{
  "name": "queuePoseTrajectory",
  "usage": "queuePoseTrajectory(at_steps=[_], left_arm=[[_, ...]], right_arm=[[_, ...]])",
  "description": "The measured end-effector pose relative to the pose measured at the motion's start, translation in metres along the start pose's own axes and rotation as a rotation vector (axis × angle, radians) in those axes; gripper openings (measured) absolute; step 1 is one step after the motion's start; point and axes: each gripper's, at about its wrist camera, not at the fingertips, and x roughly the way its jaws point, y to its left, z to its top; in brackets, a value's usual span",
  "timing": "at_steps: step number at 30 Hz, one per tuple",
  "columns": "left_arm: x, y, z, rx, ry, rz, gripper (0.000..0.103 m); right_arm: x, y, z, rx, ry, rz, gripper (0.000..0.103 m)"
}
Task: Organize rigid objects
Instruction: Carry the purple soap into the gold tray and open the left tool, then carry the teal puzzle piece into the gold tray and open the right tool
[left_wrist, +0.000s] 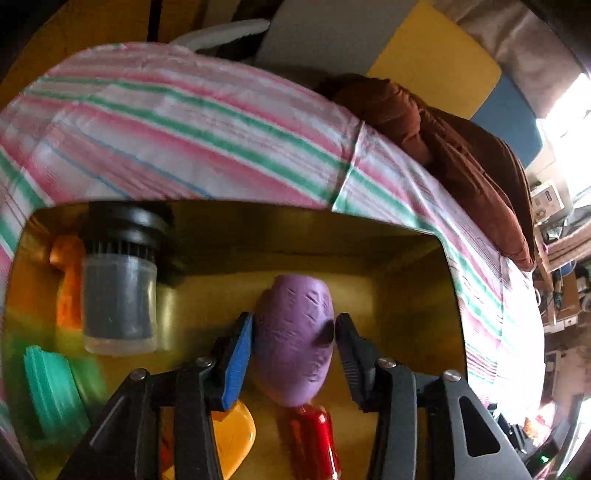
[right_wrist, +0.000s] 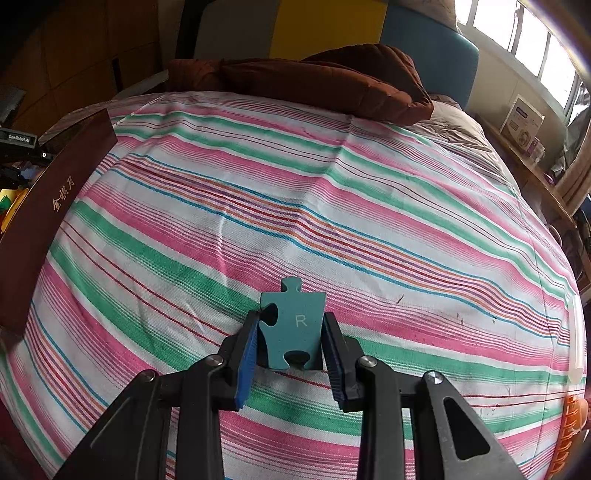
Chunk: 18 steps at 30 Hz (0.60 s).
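A purple oval toy (left_wrist: 295, 339) with scored marks hangs over the gold-lined inside of an open box (left_wrist: 406, 280), and my left gripper (left_wrist: 294, 326) is shut on it, a pad pressed against each side. In the box lie a clear jar with a black lid (left_wrist: 120, 291), an orange piece (left_wrist: 68, 280), a green ridged piece (left_wrist: 48, 391), a yellow-orange piece (left_wrist: 236, 435) and a red piece (left_wrist: 317, 435). My right gripper (right_wrist: 290, 336) is shut on a teal puzzle piece (right_wrist: 295, 325) marked R, held just above the striped bedsheet (right_wrist: 332, 206).
The box's dark brown outer wall (right_wrist: 55, 192) with gold characters stands at the left of the bed. An orange object (right_wrist: 570, 424) lies at the bed's lower right edge. A brown blanket (right_wrist: 325, 81) is bunched at the far end. Shelves and clutter line the right side.
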Motion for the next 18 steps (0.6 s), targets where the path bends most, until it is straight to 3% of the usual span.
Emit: queuePoseTrajectory(at_steps=[10, 18], left_arm=[[-0.044, -0.014, -0.012, 0.131, -0.127, 0.063, 0.047], [-0.098, -0.022, -0.066, 0.225, -0.292, 0.087, 0.053]], right_arm=[[0.000, 0.000, 0.000, 0.000, 0.000, -0.002, 0.032], [0.000, 0.001, 0.000, -0.009, -0.001, -0.009, 0.032]])
